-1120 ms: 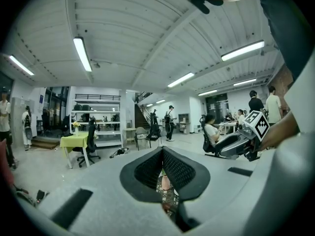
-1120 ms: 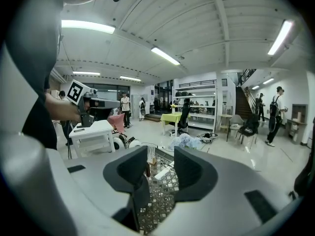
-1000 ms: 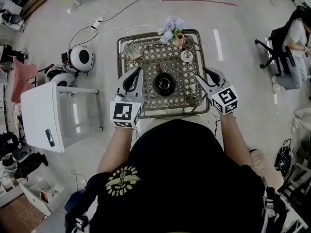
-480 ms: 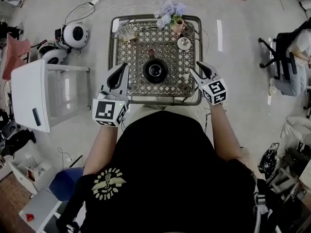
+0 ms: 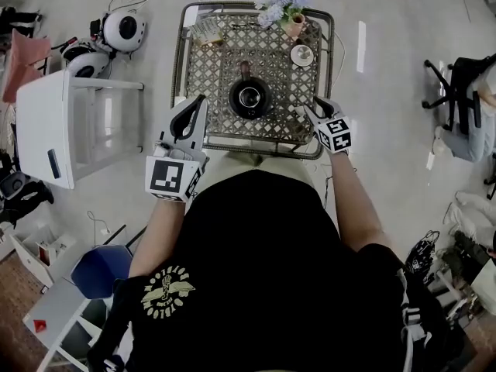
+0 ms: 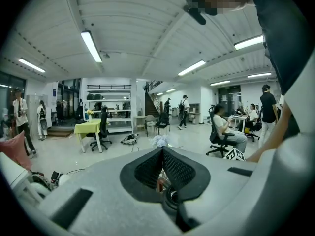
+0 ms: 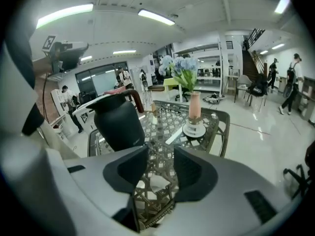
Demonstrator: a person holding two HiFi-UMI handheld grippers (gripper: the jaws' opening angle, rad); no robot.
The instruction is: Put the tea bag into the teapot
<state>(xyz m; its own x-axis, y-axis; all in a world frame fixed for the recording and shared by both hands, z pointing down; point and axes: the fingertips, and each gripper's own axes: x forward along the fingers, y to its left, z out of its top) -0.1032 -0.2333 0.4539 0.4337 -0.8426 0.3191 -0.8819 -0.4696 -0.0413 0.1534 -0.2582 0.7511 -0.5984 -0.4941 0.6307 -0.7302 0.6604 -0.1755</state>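
The dark metal lattice surface [image 5: 209, 68] carries a black round-bellied teapot [image 5: 249, 98] at its middle, lid off and mouth open. Behind it, at the far right corner, stands a slim pink vase [image 7: 195, 107] of pale blue flowers [image 7: 179, 68], with a small white saucer [image 5: 301, 54] just in front of it.

The small white paper tea bag [image 7: 150, 183] lies flat on the lattice near the front right edge, apart from the teapot.

The right gripper [image 7: 160, 156] hangs low just over that edge. Its fingers are apart, the tea bag lies on the surface between them, and neither finger touches it.

The left gripper [image 5: 200, 101] is held at the front left corner, its fingers meeting at the tips.

Each gripper's cube bears only black-and-white square markers. The pale round emblem [image 5: 167, 293] on the person's black shirt is too small to read.
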